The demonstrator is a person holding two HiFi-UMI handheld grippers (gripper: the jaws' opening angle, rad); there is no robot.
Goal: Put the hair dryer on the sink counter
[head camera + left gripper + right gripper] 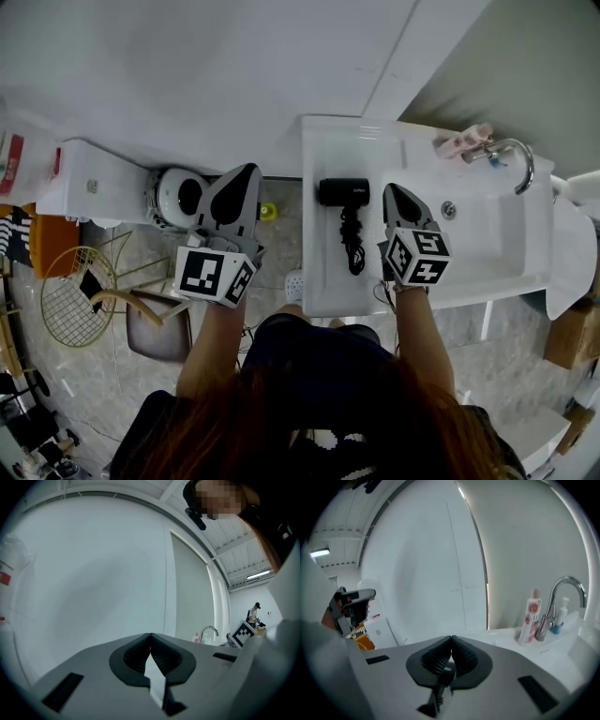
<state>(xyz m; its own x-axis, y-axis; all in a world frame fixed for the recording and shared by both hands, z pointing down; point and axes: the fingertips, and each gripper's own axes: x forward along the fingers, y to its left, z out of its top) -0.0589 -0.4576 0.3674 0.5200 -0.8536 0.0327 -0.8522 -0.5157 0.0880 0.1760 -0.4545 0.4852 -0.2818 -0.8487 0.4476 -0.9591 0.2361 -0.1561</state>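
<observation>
1. Currently, from the head view, the hair dryer [341, 192] lies on the white sink counter [323, 277], left of the basin [487, 234]. Its body points toward the wall and its black cord [353, 242] trails back toward you. Your right gripper [390, 190] hovers just beside the dryer, on its basin side and apart from it. Your left gripper [249, 172] hangs off the counter's left edge, over the floor and near the toilet [178, 197]. A faucet [520, 161] and a pink bottle [462, 142] stand at the basin's far corner.

2. From the left gripper view, your left gripper [150, 635] has its jaws pressed together at the tips, with nothing between them. It points at the plain wall. The faucet [209, 630] and the right gripper's marker cube [243, 633] show low on the right.

3. From the right gripper view, your right gripper [451, 638] is likewise closed tip to tip and grips nothing. A dark shape shows through the gap behind the tips, but you cannot tell what it is. Beyond, the pink bottle [531, 616] stands just beside the faucet [562, 595] on the counter.
</observation>
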